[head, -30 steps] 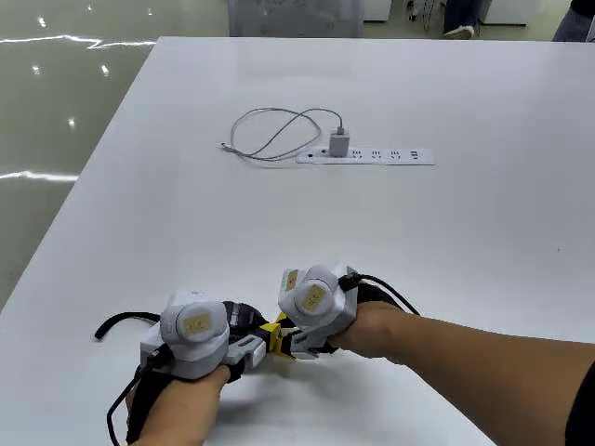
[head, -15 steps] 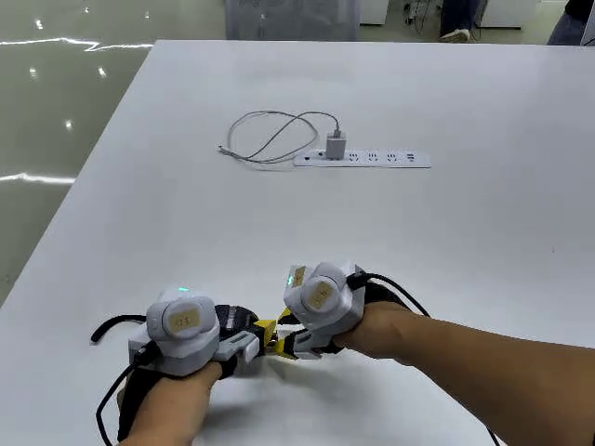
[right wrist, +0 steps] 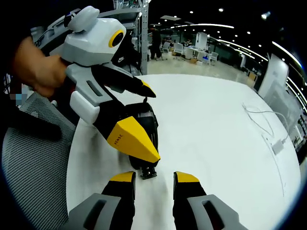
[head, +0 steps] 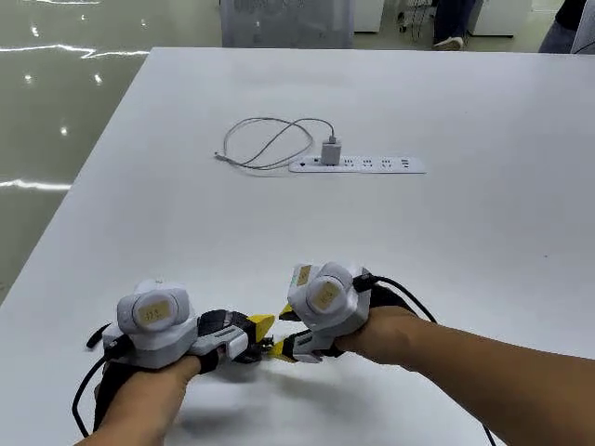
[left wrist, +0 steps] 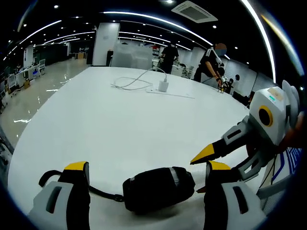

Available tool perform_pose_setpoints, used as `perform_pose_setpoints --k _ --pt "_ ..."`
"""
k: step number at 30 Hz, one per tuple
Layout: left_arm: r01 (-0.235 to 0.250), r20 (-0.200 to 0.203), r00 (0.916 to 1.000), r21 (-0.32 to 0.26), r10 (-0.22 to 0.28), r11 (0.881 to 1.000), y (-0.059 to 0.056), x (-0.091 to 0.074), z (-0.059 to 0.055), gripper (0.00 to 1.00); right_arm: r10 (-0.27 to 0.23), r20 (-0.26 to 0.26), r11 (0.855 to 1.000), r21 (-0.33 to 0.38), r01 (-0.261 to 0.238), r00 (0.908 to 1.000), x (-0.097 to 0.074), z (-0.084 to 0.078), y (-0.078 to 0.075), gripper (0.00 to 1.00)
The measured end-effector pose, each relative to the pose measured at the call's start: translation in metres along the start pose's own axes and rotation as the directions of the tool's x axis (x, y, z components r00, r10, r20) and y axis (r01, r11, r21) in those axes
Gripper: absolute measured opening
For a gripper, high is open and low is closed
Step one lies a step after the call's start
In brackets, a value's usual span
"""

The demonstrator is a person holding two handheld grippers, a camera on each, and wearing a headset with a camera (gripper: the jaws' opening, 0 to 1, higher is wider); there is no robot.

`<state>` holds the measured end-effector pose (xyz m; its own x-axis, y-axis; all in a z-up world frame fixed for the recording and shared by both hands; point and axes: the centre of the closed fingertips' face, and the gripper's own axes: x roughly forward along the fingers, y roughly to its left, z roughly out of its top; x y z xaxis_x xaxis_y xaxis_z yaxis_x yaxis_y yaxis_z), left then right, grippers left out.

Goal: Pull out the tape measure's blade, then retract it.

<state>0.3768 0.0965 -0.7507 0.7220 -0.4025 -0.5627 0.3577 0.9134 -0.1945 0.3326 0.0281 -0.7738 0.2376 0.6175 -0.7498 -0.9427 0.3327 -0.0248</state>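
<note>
Tape measure (left wrist: 158, 188) between fingers (left wrist: 76, 168) of left gripper (left wrist: 144, 166), blade indistinct.

No print is legible: the yellow stickers (head: 152, 311) atop the left tool (head: 256, 336) and right tool (head: 282, 333) are blurred.

White workbench (head: 465, 93), glossy floor (head: 56, 102), ceiling light strips (left wrist: 134, 14) overhead.

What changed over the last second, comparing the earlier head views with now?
The left tongs moved leftward, away from the right tongs, so the gap between them widened. The black tape measure between the left jaws went along. The right tongs, power strip and charger stayed put; the slight overall shift is camera movement.
</note>
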Motion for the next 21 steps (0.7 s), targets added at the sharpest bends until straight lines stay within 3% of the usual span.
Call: perform_pose_setpoints --k 3,4,6,11,13,15,17,21 --pt "0.003 -0.002 1.0000 0.017 -0.003 1.000 0.001 -0.003 -0.001 0.99 -0.007 0.005 1.000 0.019 0.007 1.0000 -0.004 0.000 -0.001 0.30" --pt "-0.008 0.018 0.9998 0.057 0.007 0.998 0.004 -0.005 0.002 0.99 -0.009 0.009 1.000 0.024 0.009 0.9999 -0.006 0.000 -0.001 0.31" --pt "0.015 0.040 0.9990 0.075 -0.018 0.997 0.001 -0.006 0.006 0.99 -0.013 0.008 1.000 0.028 0.013 0.9999 -0.008 -0.001 -0.001 0.33" --pt "0.078 0.014 0.9967 0.098 -0.080 0.992 -0.004 -0.011 0.006 0.99 -0.034 0.020 0.998 0.048 0.033 0.9992 -0.019 -0.005 -0.002 0.37" --pt "0.103 -0.031 0.9945 0.113 -0.100 0.988 -0.004 -0.012 -0.001 0.99 -0.045 0.030 0.998 0.056 0.043 0.9986 -0.025 -0.006 -0.003 0.38" --pt "0.108 -0.034 0.9940 0.167 -0.104 0.980 -0.001 -0.013 -0.003 0.99 -0.055 0.031 0.996 0.067 0.053 0.9980 -0.030 -0.011 -0.003 0.40" --pt "0.135 -0.077 0.9898 0.230 -0.120 0.964 -0.002 -0.015 -0.010 0.99 -0.065 0.029 0.994 0.088 0.062 0.9974 -0.037 -0.015 -0.002 0.42" --pt "0.180 -0.094 0.9824 0.243 -0.162 0.953 -0.003 -0.020 -0.012 0.99 -0.066 0.036 0.995 0.079 0.063 0.9972 -0.052 -0.024 0.006 0.45"
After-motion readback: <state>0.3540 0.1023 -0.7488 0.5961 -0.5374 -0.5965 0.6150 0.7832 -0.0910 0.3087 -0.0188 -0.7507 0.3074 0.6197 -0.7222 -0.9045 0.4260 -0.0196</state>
